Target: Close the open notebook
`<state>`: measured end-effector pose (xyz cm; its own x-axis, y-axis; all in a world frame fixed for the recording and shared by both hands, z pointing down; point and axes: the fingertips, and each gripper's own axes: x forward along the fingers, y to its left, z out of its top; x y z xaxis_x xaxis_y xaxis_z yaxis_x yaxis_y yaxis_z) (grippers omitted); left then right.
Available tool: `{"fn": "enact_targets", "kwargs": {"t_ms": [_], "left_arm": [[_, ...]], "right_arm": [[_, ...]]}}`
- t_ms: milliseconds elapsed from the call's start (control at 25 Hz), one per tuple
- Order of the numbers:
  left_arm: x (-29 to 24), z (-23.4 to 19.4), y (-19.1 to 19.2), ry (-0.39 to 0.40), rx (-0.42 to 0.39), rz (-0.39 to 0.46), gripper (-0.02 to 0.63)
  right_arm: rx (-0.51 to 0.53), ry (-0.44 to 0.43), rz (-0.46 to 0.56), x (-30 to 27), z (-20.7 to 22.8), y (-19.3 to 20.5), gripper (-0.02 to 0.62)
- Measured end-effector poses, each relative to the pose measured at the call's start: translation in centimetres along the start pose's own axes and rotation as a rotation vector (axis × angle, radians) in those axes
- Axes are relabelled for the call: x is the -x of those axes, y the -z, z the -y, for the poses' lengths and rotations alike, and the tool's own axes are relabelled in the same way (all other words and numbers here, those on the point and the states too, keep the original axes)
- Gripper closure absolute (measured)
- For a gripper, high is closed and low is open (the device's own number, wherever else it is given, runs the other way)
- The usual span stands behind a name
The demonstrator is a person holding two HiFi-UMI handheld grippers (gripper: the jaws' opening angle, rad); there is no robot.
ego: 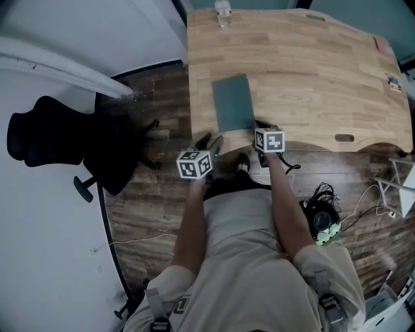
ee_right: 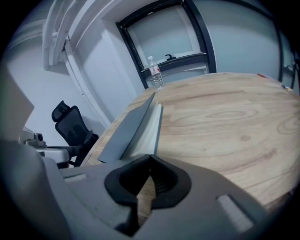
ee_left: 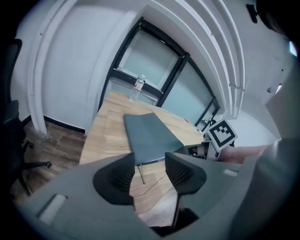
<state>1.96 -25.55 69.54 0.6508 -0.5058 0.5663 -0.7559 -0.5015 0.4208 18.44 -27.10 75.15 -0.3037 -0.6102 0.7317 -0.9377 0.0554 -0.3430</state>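
Pale wooden desk [ego: 311, 71] with visible grain, smooth and matt, slate-grey rectangular notebook [ego: 232, 102] with matt cover and white paper page edges, clear glossy plastic water bottle [ego: 223, 14], dark wood-plank floor [ego: 149, 194], left gripper [ee_left: 149, 171] and right gripper [ee_right: 150, 183] of matt grey plastic, ribbed black pads [ee_left: 117, 180].

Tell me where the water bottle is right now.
In the head view the water bottle stands near the far left corner of the desk, straight beyond the notebook; both gripper views show it against the window frame.
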Motion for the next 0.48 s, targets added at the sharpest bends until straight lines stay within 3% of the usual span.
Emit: {"fn": "enact_targets", "kwargs": {"t_ms": [160,320,480], "left_arm": [[2.5,0.2,-0.3,-0.002,-0.003,0.052,0.394],[5.8,1.1,-0.6,0.006,0.014,0.111,0.394],[8.7,2.0,-0.5,-0.009,0.010,0.171,0.394]], "right_arm": [[-0.015,0.019,0.023,1.2,-0.8,1.0,0.595],[0.047,-0.001,0.027,3.1,-3.7,3.4,0.595],[0.110,0.006,0.121,5.5,-5.4,3.1,0.595]]}}
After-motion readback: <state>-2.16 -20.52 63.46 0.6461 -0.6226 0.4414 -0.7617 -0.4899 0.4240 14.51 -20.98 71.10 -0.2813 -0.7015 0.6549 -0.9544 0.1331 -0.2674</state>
